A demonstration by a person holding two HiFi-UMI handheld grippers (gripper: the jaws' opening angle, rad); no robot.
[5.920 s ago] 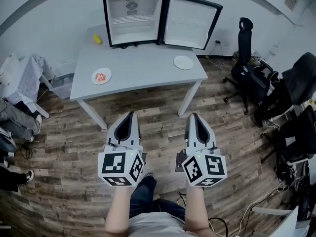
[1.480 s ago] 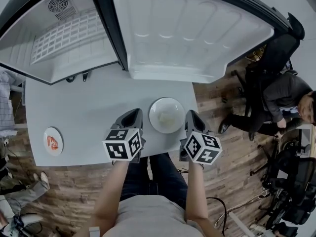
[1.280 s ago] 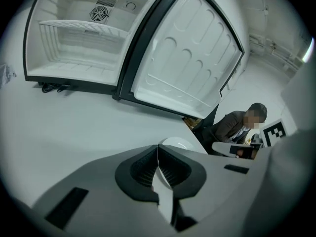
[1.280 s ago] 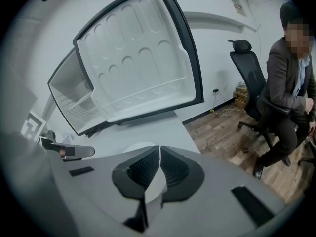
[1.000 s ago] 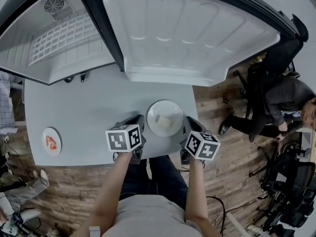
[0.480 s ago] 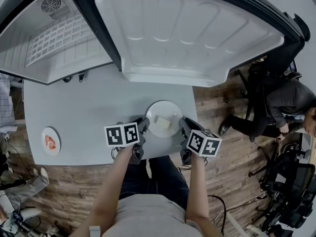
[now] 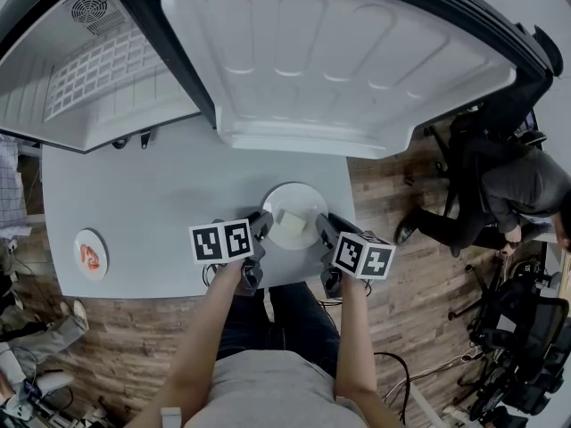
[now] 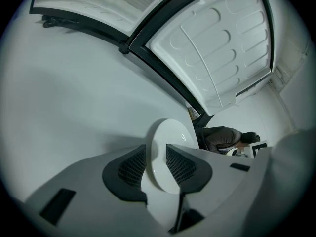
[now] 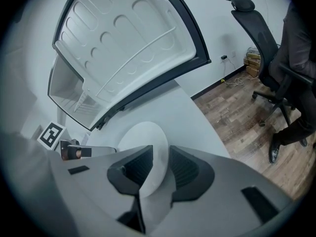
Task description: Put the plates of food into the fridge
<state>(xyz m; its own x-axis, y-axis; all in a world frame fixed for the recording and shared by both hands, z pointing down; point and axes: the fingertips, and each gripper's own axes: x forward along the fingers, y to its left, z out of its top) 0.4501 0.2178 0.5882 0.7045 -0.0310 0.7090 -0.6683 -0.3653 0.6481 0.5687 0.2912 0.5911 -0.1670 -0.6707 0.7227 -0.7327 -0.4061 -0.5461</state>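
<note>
The white plate point(image 7: 299, 188) with a pale block of food point(image 7: 291, 219) sits on the table point(image 7: 161, 194) near its front edge, just in front of the open fridge door point(image 7: 348, 61). The left gripper point(image 7: 261, 226) has the plate's left rim between its jaws and the right gripper point(image 7: 323, 228) has the right rim. Both sets of jaws have just been opening and stand apart, not pinching anything. The other plate point(image 7: 90, 255), with red food on it, is way off by the table's left edge.

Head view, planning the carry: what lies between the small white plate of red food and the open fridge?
Nothing: the head view shows only bare grey tabletop between the red-food plate and the white fridge.
</note>
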